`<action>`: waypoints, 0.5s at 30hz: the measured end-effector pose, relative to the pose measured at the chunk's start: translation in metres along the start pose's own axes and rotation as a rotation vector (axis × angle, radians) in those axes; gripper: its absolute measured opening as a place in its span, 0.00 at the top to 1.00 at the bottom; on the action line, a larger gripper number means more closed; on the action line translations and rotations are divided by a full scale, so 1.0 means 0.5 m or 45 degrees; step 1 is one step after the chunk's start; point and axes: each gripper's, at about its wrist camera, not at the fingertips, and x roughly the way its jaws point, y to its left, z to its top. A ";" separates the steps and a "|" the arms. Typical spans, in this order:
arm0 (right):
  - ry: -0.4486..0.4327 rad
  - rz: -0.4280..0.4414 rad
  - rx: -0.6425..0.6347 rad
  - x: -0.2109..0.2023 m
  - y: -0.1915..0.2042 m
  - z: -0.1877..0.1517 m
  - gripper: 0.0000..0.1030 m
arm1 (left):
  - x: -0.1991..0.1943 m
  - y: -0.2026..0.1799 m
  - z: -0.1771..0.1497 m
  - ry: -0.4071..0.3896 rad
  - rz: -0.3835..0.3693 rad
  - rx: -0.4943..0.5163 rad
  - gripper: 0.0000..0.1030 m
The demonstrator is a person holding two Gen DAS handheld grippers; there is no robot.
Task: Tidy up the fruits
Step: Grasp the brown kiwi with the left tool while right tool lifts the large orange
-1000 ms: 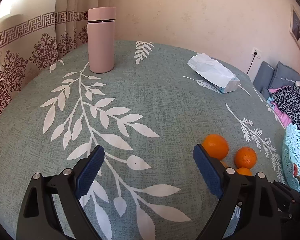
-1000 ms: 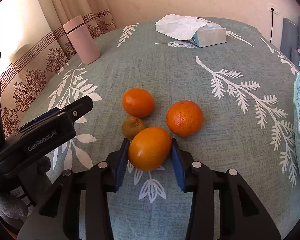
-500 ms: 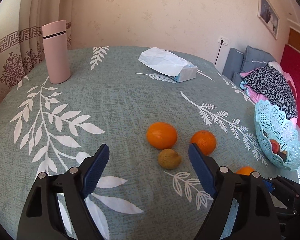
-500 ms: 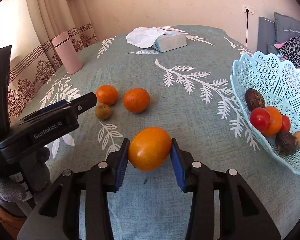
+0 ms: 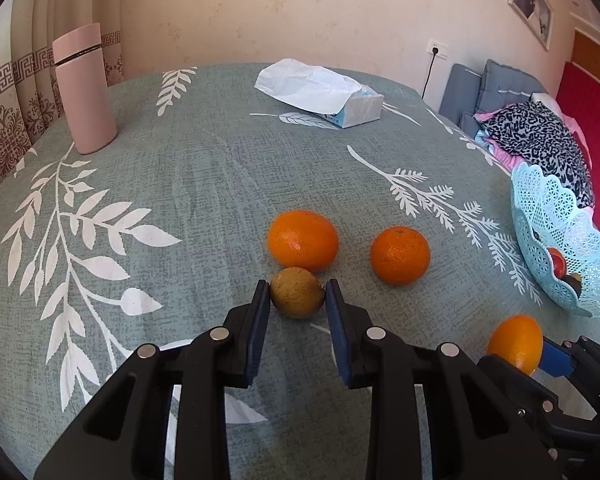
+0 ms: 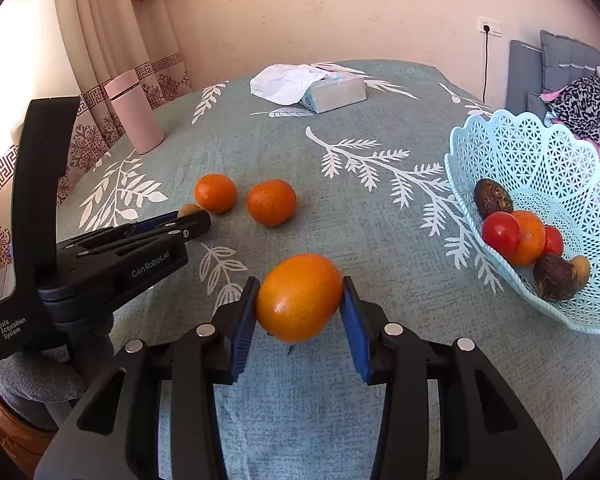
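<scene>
My left gripper (image 5: 297, 294) is shut on a small yellow-brown fruit (image 5: 297, 292) that rests on the green leaf-print tablecloth, a pad pressing on each side. Two oranges (image 5: 302, 240) (image 5: 400, 255) lie just beyond it. My right gripper (image 6: 299, 306) is shut on a third orange (image 6: 299, 297), held above the cloth to the left of the pale blue lattice basket (image 6: 540, 152). The basket holds several fruits: tomatoes, an orange and dark ones. From the right wrist view the left gripper (image 6: 192, 220) shows at the left with the small fruit (image 6: 188, 210) at its tip.
A pink flask (image 5: 85, 88) stands at the far left near the curtain. A tissue box (image 5: 320, 92) lies at the back of the table. Grey cushions and a leopard-print cloth (image 5: 540, 132) sit past the table's right edge.
The left gripper swung right to the fruits and its wide jaws came together on the small yellow-brown fruit. The right gripper carried its orange off the cloth, rightward, up beside the basket.
</scene>
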 end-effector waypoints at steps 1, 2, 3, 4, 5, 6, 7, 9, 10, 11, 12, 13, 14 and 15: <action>-0.002 -0.003 0.003 -0.003 0.000 -0.001 0.59 | -0.006 -0.003 -0.001 -0.015 0.012 0.008 0.72; -0.005 -0.005 0.006 -0.005 -0.001 -0.002 0.59 | -0.012 -0.006 -0.003 -0.030 0.025 0.020 0.72; -0.007 -0.009 0.009 -0.009 -0.002 -0.003 0.59 | -0.017 -0.010 -0.005 -0.046 0.041 0.035 0.72; -0.010 -0.013 0.013 -0.012 -0.004 -0.004 0.59 | -0.023 -0.016 -0.007 -0.062 0.058 0.052 0.72; -0.012 -0.018 0.017 -0.014 -0.008 -0.005 0.59 | -0.028 -0.021 -0.009 -0.077 0.071 0.067 0.72; -0.014 -0.024 0.021 -0.017 -0.010 -0.005 0.59 | -0.033 -0.025 -0.010 -0.091 0.079 0.080 0.72; -0.017 -0.031 0.026 -0.020 -0.013 -0.006 0.59 | -0.037 -0.030 -0.011 -0.101 0.086 0.090 0.72; -0.025 -0.041 0.037 -0.027 -0.019 -0.006 0.59 | -0.043 -0.039 -0.014 -0.117 0.093 0.112 0.72; -0.030 -0.046 0.042 -0.030 -0.022 -0.005 0.59 | -0.045 -0.043 -0.015 -0.124 0.095 0.124 0.72; -0.035 -0.052 0.047 -0.034 -0.025 -0.005 0.59 | -0.048 -0.048 -0.017 -0.130 0.096 0.133 0.72; -0.041 -0.057 0.053 -0.037 -0.028 -0.003 0.59 | -0.050 -0.051 -0.018 -0.136 0.096 0.140 0.72; -0.048 -0.062 0.057 -0.041 -0.031 -0.001 0.59 | -0.053 -0.053 -0.019 -0.139 0.094 0.144 0.72; -0.055 -0.068 0.062 -0.045 -0.034 0.000 0.59 | -0.054 -0.056 -0.019 -0.142 0.092 0.148 0.72; -0.064 -0.074 0.067 -0.050 -0.037 0.002 0.59 | -0.056 -0.058 -0.021 -0.144 0.089 0.152 0.72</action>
